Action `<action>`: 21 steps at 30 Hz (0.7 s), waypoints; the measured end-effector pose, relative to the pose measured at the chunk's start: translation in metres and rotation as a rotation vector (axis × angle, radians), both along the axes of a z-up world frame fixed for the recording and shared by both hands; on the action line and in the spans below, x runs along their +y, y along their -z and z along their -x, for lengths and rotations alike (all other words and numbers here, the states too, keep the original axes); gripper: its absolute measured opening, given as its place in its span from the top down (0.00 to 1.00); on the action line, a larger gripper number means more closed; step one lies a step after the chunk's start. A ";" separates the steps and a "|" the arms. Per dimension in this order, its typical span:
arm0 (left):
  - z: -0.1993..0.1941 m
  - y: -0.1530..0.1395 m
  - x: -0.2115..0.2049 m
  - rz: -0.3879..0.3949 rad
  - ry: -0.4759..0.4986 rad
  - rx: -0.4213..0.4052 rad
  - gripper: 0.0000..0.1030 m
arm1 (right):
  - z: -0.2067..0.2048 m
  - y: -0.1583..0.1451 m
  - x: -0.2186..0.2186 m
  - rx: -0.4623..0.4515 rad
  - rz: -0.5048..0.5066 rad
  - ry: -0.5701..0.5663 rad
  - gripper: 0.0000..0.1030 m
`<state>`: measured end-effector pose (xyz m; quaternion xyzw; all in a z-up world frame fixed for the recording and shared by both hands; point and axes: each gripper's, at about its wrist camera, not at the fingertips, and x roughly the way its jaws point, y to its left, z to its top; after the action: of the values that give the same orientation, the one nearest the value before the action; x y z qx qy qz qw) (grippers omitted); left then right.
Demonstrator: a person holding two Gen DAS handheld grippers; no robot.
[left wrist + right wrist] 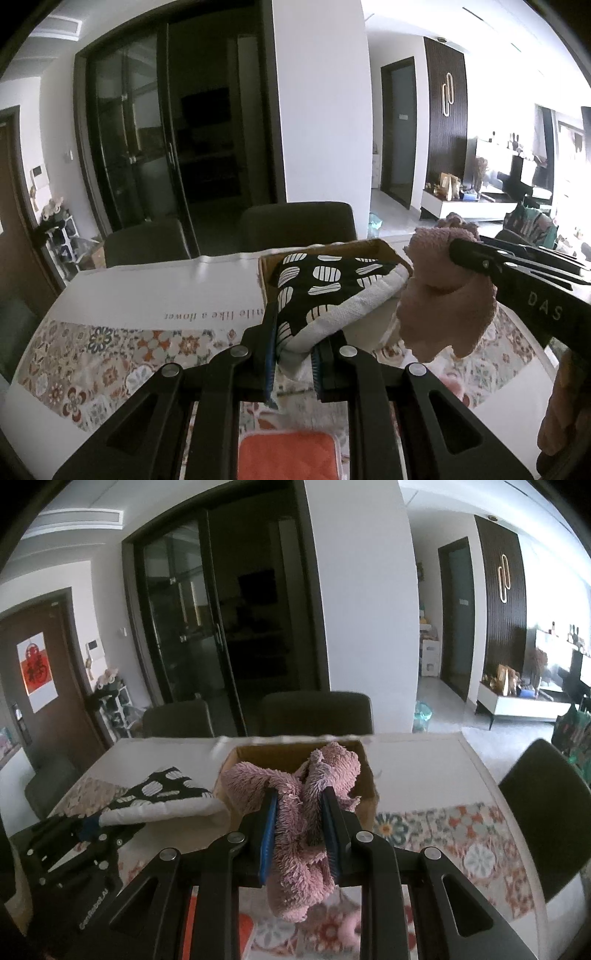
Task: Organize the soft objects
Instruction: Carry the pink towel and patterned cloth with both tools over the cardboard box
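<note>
Holding soft items in both grippers above a patterned table (436,834). The left gripper (293,356) is closed on the corner of a black-and-white pot holder (325,280), whose far end reaches over the cardboard box (365,771). The right gripper (299,819) pinches a shaggy pink cloth (295,805) just in front of the box. Neither item is inside yet. An orange pad (288,456) waits near the edge, so sorting seems midway.

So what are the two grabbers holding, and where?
The left hand-held gripper pinches the black-and-white pot holder by its near corner. The right hand-held gripper clamps the fuzzy pink cloth around its bunched middle.
</note>
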<state>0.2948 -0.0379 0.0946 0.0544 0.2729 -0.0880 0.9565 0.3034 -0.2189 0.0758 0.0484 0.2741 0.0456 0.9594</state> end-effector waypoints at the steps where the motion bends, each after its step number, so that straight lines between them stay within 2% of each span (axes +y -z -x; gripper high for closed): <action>1: -0.009 -0.002 0.000 0.002 -0.004 -0.001 0.84 | -0.008 -0.003 0.000 0.002 0.001 -0.001 0.76; 6: -0.048 -0.004 -0.004 0.009 -0.012 0.020 0.84 | -0.050 -0.011 0.002 -0.004 0.044 0.008 0.76; 12: -0.091 0.002 -0.010 0.031 -0.017 0.047 0.84 | -0.096 -0.017 0.000 0.009 0.047 0.002 0.76; 17: -0.124 0.016 -0.022 0.022 -0.007 0.082 0.83 | -0.134 -0.003 -0.007 0.058 0.029 -0.003 0.76; 21: -0.145 0.031 -0.032 0.013 0.020 0.126 0.83 | -0.161 0.018 -0.015 0.124 -0.013 -0.011 0.76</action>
<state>0.4402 -0.0694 0.0638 0.0452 0.3314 -0.1026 0.9368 0.4649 -0.2343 0.0574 0.0558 0.3331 0.0497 0.9399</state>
